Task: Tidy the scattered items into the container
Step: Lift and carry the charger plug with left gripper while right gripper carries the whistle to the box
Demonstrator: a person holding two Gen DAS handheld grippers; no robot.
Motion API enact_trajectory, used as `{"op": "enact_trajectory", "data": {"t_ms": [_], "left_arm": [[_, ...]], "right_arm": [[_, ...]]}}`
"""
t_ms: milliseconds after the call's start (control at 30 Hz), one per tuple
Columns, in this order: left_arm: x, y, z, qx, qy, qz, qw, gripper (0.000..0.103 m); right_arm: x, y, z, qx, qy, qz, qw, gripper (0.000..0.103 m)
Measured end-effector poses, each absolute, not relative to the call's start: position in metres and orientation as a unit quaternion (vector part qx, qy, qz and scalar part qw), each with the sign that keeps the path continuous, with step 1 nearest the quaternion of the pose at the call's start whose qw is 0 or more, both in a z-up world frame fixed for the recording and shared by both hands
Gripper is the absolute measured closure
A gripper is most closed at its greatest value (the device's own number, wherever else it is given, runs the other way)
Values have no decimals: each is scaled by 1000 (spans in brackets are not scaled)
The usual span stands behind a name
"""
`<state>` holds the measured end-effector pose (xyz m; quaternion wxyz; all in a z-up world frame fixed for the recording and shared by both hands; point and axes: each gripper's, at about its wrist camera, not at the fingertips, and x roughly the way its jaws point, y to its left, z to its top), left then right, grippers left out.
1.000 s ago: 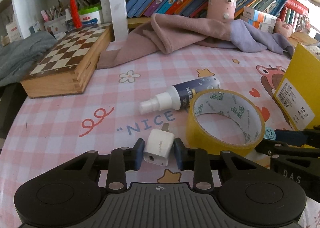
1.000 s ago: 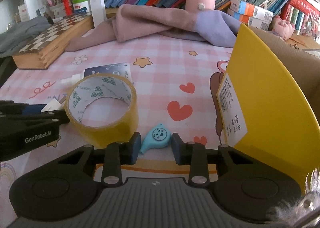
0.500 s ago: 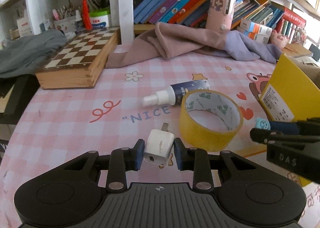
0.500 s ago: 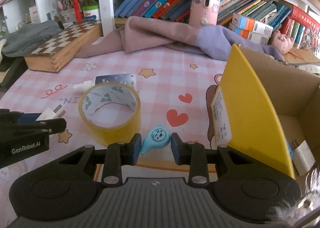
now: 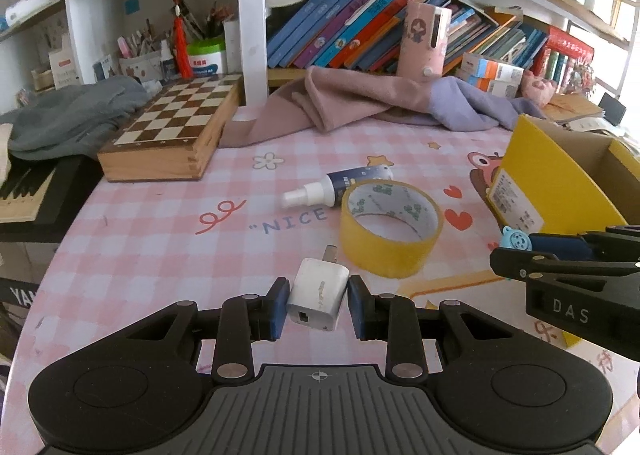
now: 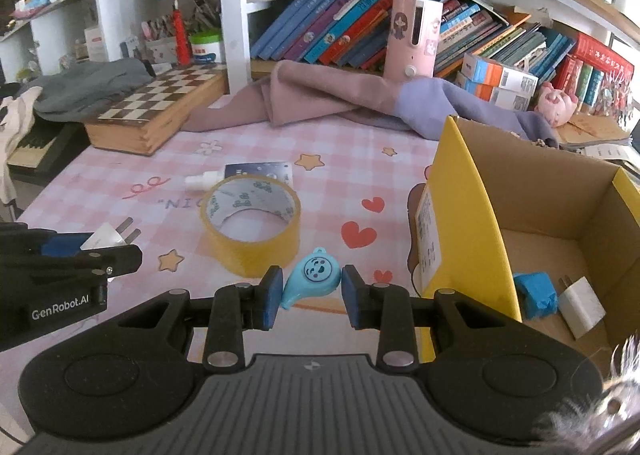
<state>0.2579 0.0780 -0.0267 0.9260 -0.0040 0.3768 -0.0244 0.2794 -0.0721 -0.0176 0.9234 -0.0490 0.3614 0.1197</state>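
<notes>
Two grippers are raised higher than before: the left gripper [image 5: 318,295] clenches a white charger [image 5: 318,293], the right gripper [image 6: 308,289] a blue charm [image 6: 312,275]. Only the right wrist view shows inside the cardboard box [image 6: 472,191], at the tabletop's right edge: another charger [image 6: 580,305].

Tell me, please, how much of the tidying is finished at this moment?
Done: a white charger and a blue block lie in the cardboard box. In hand: the left tool grips a white plug adapter; the right tool grips a blue charm. Left on the table: the tape roll and the spray bottle.
</notes>
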Motion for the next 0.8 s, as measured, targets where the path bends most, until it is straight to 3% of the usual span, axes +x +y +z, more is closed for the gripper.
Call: {"op": "enact_trajectory", "data": {"t_ms": [800], "left_arm": [[161,75,21,-9,333,-61,941,73]], "right_arm": [[182,-75,23,-51,337,140,930,73]]}}
